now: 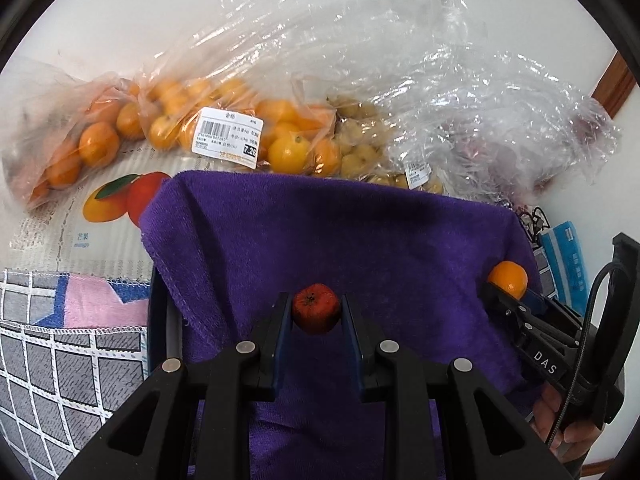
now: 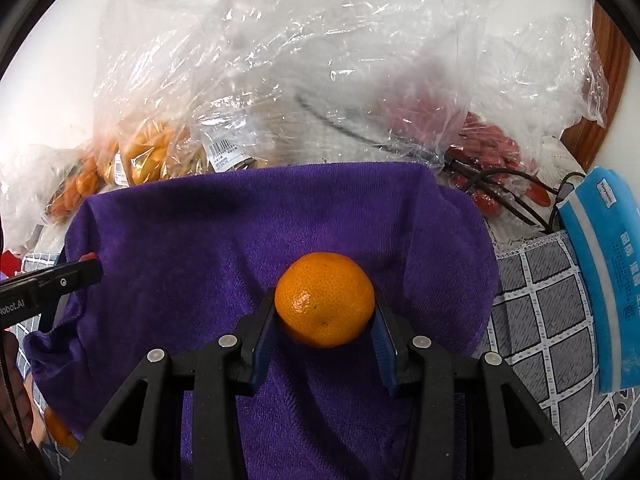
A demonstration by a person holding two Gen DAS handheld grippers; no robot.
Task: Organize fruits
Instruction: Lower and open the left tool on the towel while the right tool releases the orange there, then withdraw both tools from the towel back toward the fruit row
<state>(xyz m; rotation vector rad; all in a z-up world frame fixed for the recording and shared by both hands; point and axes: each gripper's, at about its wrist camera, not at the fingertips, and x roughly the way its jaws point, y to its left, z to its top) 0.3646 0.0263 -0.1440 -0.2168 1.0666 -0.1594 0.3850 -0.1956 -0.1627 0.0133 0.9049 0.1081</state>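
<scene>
Left wrist view: left gripper (image 1: pixel 316 312) clamps a small red fruit (image 1: pixel 315 307) above the purple towel (image 1: pixel 320 232); behind, clear bags of oranges (image 1: pixel 168 128) (one price-labelled) and yellowish fruit (image 1: pixel 360 148). Right wrist view: right gripper (image 2: pixel 325 312) holds a mandarin (image 2: pixel 325 305) over that towel, with a bag of red fruit (image 2: pixel 488 156) behind.

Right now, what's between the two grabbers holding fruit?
Only bare purple towel between the left gripper and right gripper, seen in the left wrist view.
</scene>
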